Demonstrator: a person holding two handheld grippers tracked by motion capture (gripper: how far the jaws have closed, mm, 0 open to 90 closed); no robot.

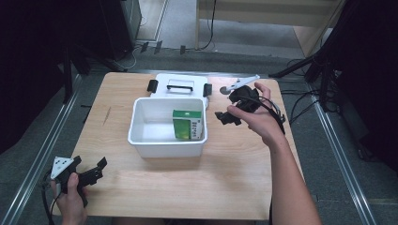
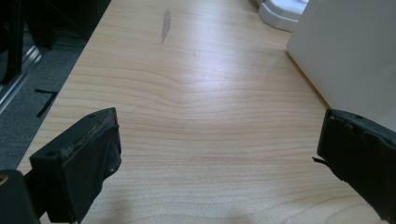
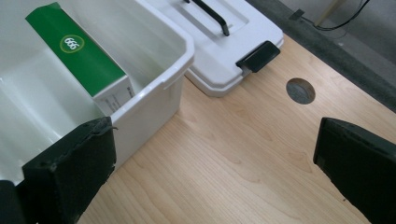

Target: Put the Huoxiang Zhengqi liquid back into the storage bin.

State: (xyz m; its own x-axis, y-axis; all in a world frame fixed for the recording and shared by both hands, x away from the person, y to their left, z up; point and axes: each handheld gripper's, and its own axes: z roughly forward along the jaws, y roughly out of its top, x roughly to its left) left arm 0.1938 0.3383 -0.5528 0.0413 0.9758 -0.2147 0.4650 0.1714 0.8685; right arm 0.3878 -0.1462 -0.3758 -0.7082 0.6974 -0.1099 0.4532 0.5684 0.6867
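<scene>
Resting low at table's near-left corner, left gripper (image 1: pixel 87 171) jaws spread wide, holding nothing, well apart from white bin (image 1: pixel 139 136). Green box (image 1: pixel 187 124) stands inside bin against right wall. Right gripper (image 1: pixel 224 117) just beside bin's right rim, jaws released, empty. Lid (image 1: pixel 180 85) lies behind bin, touching it. Risk: right jaw clipping rim on reach-in, shoving bin or tipping box; lid snag if swung wide.
</scene>
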